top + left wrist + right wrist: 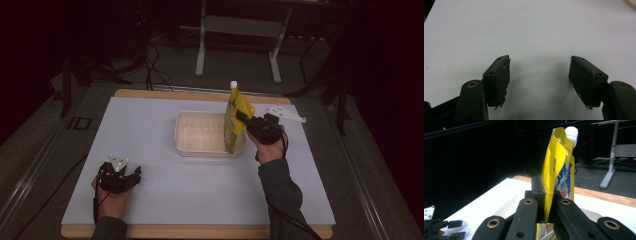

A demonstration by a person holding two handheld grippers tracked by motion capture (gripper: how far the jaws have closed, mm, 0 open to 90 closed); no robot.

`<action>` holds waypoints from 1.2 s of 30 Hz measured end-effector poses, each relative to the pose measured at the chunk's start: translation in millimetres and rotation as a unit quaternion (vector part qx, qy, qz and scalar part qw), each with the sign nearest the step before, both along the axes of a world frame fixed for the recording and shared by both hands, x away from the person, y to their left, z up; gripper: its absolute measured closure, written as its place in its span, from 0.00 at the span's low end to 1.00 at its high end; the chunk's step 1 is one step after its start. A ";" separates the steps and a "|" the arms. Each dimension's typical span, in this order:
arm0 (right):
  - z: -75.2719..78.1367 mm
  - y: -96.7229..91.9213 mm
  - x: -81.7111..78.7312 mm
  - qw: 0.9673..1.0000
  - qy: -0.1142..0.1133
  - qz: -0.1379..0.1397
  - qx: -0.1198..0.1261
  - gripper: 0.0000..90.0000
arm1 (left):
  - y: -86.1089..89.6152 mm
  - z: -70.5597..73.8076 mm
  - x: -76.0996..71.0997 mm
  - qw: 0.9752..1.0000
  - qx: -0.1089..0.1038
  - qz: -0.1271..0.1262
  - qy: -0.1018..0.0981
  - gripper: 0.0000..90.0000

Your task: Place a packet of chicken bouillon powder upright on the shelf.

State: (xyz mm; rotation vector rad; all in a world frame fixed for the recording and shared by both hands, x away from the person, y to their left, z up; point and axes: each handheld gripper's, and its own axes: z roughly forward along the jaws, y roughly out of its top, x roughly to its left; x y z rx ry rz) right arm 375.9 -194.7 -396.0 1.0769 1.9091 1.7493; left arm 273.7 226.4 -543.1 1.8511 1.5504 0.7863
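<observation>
The right gripper (243, 119) pinches an upright yellow pouch (234, 121) over the right end of the white tray (200, 146); the left gripper (125, 176), jaws spread, rests near-left on the table (200, 190).

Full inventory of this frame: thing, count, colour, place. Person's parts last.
Pouch: 1, yellow with white cap, upright at the bin's right end, clamped in the right tongs.
Bin: 1, white, table centre.
Table: 1, white top with wood edge.
Desk frame: 1, grey, on the floor behind the table.
Left tongs: 1, black, open, near-left of the table.
Right tongs: 1, black, shut on the pouch.
Hands: 2, one holding each tongs.
</observation>
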 end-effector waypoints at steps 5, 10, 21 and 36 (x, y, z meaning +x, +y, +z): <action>-2.9 2.3 2.6 1.000 -0.001 -0.011 -0.005 1.00 | 0.1 0.2 -0.1 1.000 0.000 -0.001 0.001 0.37; -6.8 2.3 5.8 1.000 0.001 -0.020 -0.008 1.00 | 0.1 0.2 -0.2 1.000 0.000 0.000 0.001 0.37; -13.2 8.1 12.2 0.999 -0.004 -0.047 -0.008 1.00 | 0.1 0.2 -0.1 1.000 0.000 0.000 0.001 0.37; -26.9 11.8 14.2 0.998 0.013 -0.051 -0.016 1.00 | 0.1 0.2 -0.1 1.000 0.001 -0.002 0.001 0.37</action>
